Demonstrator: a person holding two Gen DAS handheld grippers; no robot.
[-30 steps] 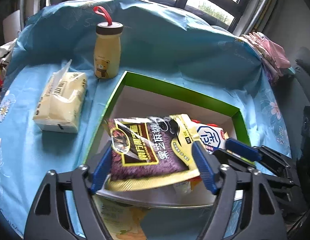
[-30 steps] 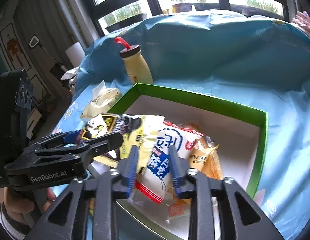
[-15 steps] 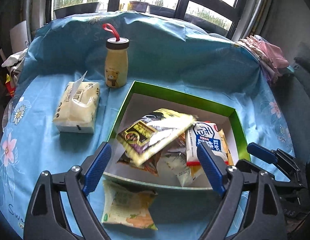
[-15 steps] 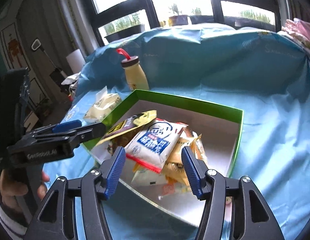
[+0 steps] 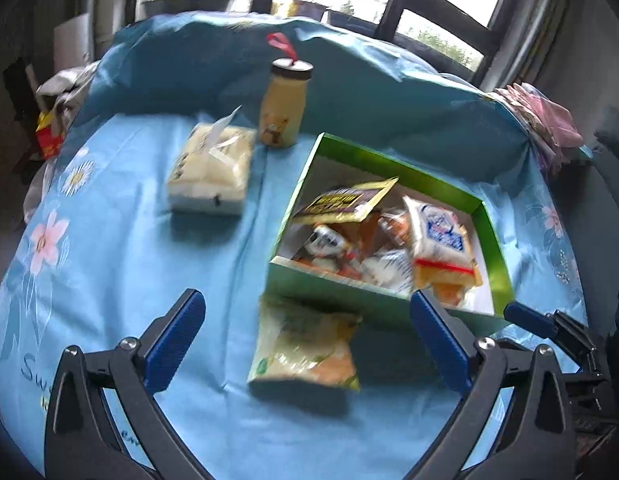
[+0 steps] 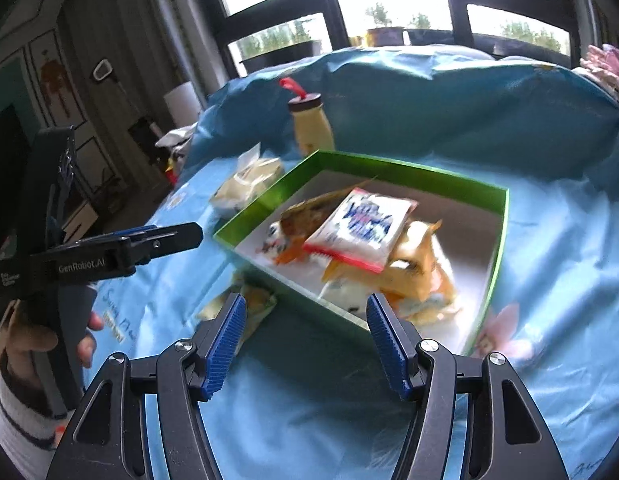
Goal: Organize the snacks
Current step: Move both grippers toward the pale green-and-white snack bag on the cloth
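- Though just spread wide, gripping nothing, left tool [image 5: 303, 310] tilted down over the desk, framing the loose yellow-green foil snack packet [image 5: 305, 354] just outside the green cardboard box [image 5: 389, 168]; risk of pinching the blue cloth [image 5: 129, 260] if closed low.
- Right wrist view: right tool [image 6: 305, 312] likewise just opened, empty, angled down at the box's near wall; risk of shoving it.
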